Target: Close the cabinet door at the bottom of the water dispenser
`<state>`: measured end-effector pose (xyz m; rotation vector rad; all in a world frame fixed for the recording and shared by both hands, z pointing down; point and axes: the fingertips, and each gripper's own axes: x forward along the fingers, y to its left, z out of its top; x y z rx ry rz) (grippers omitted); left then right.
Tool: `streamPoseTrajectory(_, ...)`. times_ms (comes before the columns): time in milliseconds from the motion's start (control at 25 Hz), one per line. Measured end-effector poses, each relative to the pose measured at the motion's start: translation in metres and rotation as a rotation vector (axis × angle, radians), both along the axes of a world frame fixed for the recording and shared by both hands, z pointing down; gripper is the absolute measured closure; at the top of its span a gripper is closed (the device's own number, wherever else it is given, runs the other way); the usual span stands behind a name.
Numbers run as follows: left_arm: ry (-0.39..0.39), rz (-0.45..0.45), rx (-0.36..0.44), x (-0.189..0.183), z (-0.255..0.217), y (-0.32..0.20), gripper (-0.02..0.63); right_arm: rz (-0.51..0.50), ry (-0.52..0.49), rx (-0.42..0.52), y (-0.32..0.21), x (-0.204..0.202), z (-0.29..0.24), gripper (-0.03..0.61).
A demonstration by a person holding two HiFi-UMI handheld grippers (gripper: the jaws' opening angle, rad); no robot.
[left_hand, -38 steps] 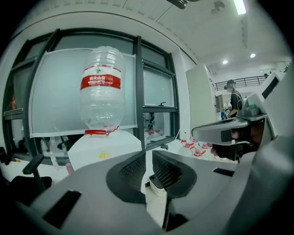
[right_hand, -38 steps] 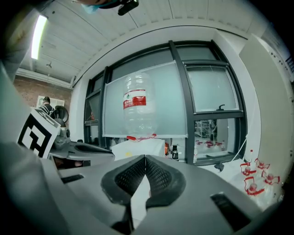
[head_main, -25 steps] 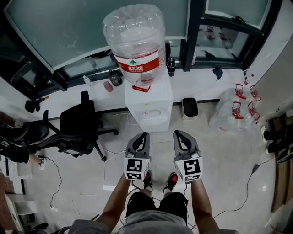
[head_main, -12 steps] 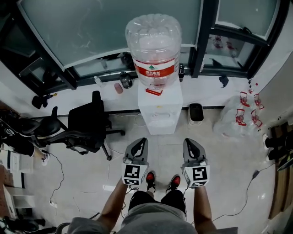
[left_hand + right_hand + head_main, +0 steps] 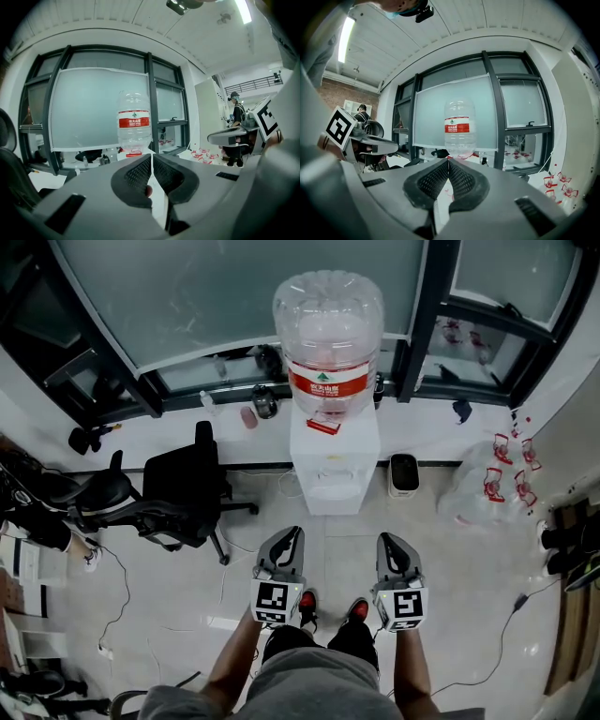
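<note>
**Both hand-held grippers closed and drawn back from the dispenser; door looks shut**

Head view: The white box-shaped water dispenser (image 5: 335, 460), carrying a clear plastic bottle with a red label (image 5: 328, 334), stands against the window wall, between a black office chair (image 5: 183, 488) and a small black-and-white bin (image 5: 404, 474). A second ago its base sat just ahead of the fingertips. Now a wider strip of pale tiled floor (image 5: 328, 526) separates it from the left hand-held gripper (image 5: 293, 532) and the right hand-held gripper (image 5: 386, 540). The dispenser has also slid up and rightward in the frame. No panel juts out from its lower front (image 5: 330, 502), so the cabinet door there reads as flush, though its seam is too small to make out.

Left gripper view: The left hand-held gripper (image 5: 151, 157) has its ribbed jaws pressed together with nothing between them. The bottle (image 5: 133, 119) stands well beyond the tips.

Right gripper view: The right hand-held gripper (image 5: 448, 161) is likewise clamped together and empty, pointed at the bottle (image 5: 459, 126).

Judgement: backing away with both grippers empty suggests the closing is done, or that no push is under way.
</note>
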<state>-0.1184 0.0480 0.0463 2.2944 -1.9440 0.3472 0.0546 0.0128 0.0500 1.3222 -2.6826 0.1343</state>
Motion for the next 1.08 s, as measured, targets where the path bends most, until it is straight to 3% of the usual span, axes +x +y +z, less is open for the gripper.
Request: streamPoseTrajectory(1080, 0.001, 0.0, 0.018, 0.0041, -0.0035, -0.0004, 0.581, 0.005, 0.013, 0.003, 0.0022, -0.0037, 0.0004, 0.56)
